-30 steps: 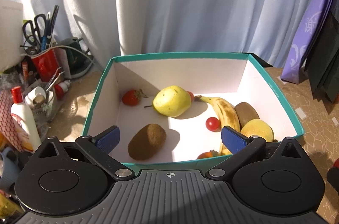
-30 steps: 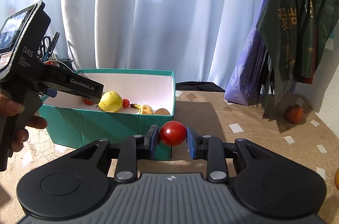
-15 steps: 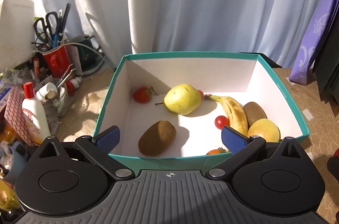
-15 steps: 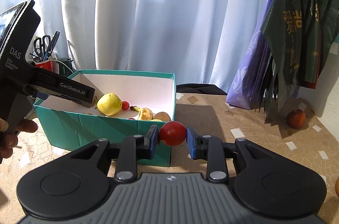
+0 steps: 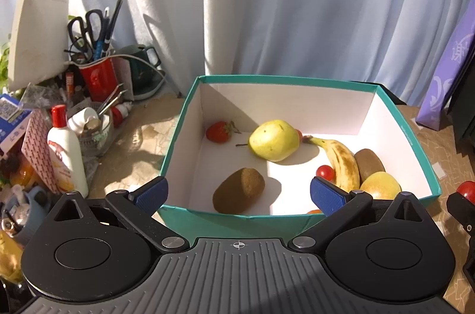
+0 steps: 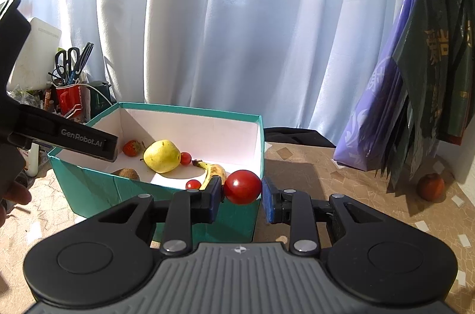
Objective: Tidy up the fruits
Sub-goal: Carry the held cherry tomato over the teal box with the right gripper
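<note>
At the far left a red cup (image 5: 98,78) of scissors and pens stands among desk clutter, with a white bottle (image 5: 66,150) in front of it. The left gripper (image 5: 239,192) hovers at the near wall of the teal box (image 5: 237,217), its jaws spread wide with nothing between them. Inside the box, left to right, lie a strawberry (image 5: 218,131), a kiwi (image 5: 239,190), a pear (image 5: 273,140), a small cherry tomato (image 5: 325,172), a banana (image 5: 341,159), a second kiwi (image 5: 369,163) and a yellow fruit (image 5: 380,188). Just outside the box's right near corner, the right gripper (image 6: 242,190) has its jaws clamped on a red tomato (image 6: 242,186), above the patterned table (image 6: 341,180)
</note>
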`<act>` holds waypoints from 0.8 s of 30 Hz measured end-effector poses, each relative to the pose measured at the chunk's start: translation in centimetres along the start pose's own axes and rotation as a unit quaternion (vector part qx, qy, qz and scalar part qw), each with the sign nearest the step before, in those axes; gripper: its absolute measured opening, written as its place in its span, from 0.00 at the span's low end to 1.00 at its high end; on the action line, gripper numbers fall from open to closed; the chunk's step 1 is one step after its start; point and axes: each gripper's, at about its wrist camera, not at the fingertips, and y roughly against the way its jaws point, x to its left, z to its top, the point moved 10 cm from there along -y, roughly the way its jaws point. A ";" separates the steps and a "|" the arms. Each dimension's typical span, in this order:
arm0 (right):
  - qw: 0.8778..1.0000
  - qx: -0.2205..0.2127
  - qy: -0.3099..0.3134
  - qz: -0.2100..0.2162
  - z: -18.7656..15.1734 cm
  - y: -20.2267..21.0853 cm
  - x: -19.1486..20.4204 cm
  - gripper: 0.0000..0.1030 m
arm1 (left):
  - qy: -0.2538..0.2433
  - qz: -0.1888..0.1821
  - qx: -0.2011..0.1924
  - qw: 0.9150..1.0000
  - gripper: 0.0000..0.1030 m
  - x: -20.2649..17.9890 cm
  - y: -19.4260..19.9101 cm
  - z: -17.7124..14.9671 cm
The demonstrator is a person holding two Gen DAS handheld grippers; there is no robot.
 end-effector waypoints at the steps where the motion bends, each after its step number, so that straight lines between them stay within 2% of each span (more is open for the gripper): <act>1: 1.000 0.000 0.001 0.000 0.1 -0.2 0.0 0.28 | 0.003 0.000 -0.001 1.000 1.00 0.2 0.1 0.1; 17: 1.000 0.013 0.019 0.009 1.0 -5.2 1.1 0.28 | 0.037 0.002 -0.006 0.999 1.00 2.2 1.2 0.5; 24: 0.999 0.031 0.017 0.013 0.5 -7.9 1.7 0.28 | 0.033 0.009 -0.008 0.999 1.00 2.1 1.0 0.7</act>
